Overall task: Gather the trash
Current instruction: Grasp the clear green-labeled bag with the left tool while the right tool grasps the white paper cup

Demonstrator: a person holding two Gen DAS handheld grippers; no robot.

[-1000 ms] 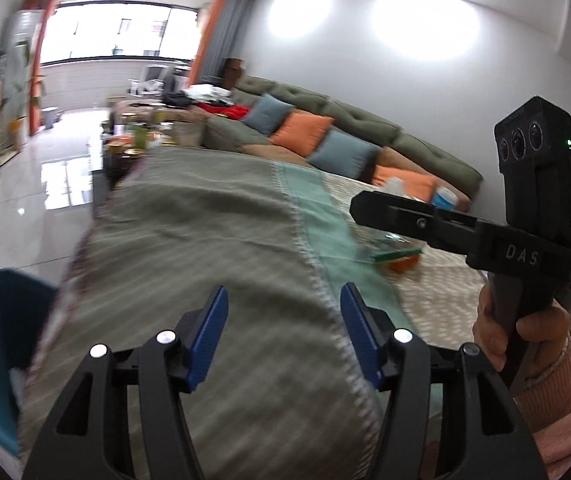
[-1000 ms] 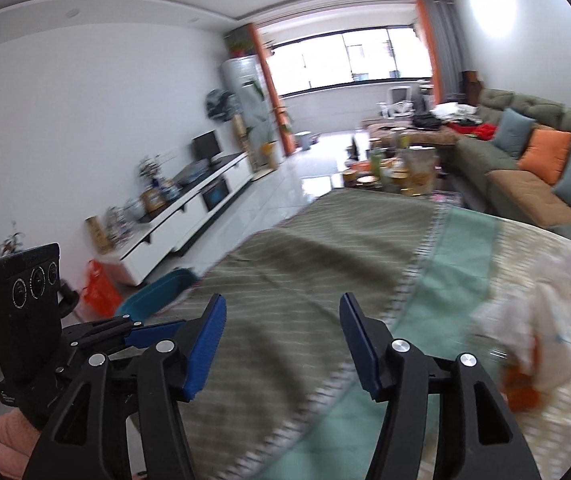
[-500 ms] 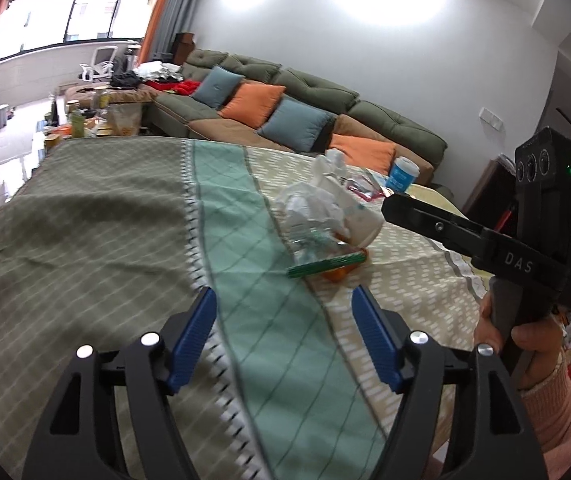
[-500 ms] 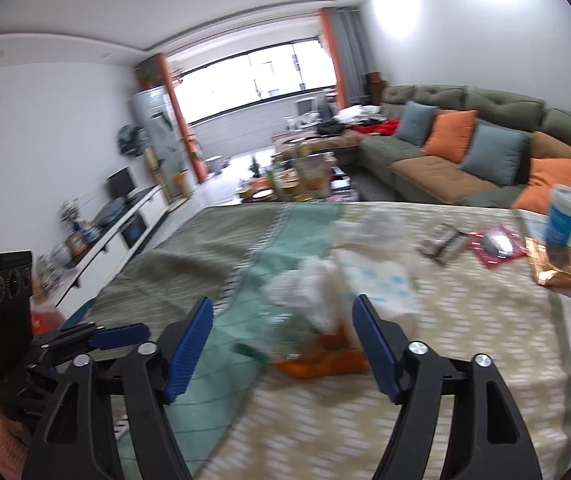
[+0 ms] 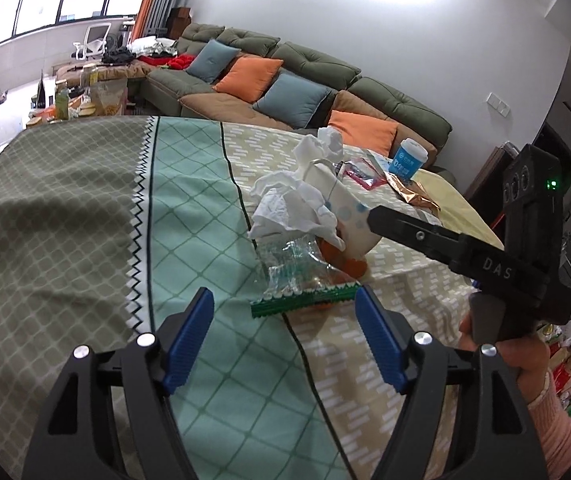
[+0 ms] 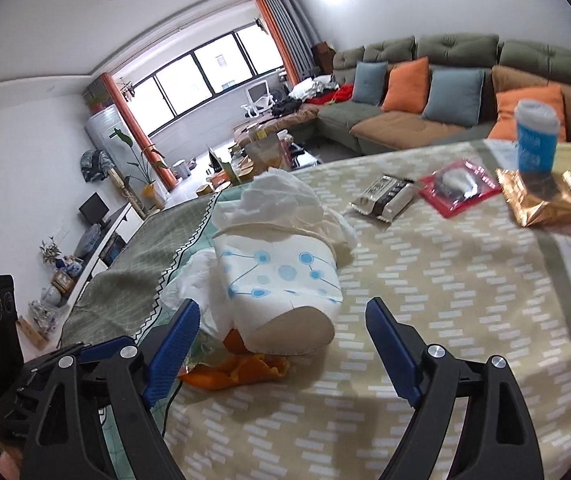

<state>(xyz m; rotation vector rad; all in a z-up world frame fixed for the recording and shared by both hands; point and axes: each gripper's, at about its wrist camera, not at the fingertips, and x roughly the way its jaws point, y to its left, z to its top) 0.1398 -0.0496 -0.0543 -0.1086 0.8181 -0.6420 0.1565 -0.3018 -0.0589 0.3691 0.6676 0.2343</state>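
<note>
Trash lies heaped on the cloth-covered worktop [image 5: 65,200], just ahead of both tools. Left hand-held gripper [image 5: 283,330], released with nothing between its blue pads, its jaws having just been opening, faces a clear crinkled plastic wrapper with a green sealed edge [image 5: 301,280]. Beyond it sit crumpled white tissues [image 5: 293,204] and orange peel [image 6: 237,372]. Right hand-held gripper [image 6: 281,346], likewise spread and still widening, straddles a tipped white paper cup with blue dots [image 6: 281,284], probably lining up to grasp it.

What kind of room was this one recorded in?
Most likely a home living room: a long sofa with cushions, a low TV cabinet by the wall, and a cloth-covered table strewn with trash.
</note>
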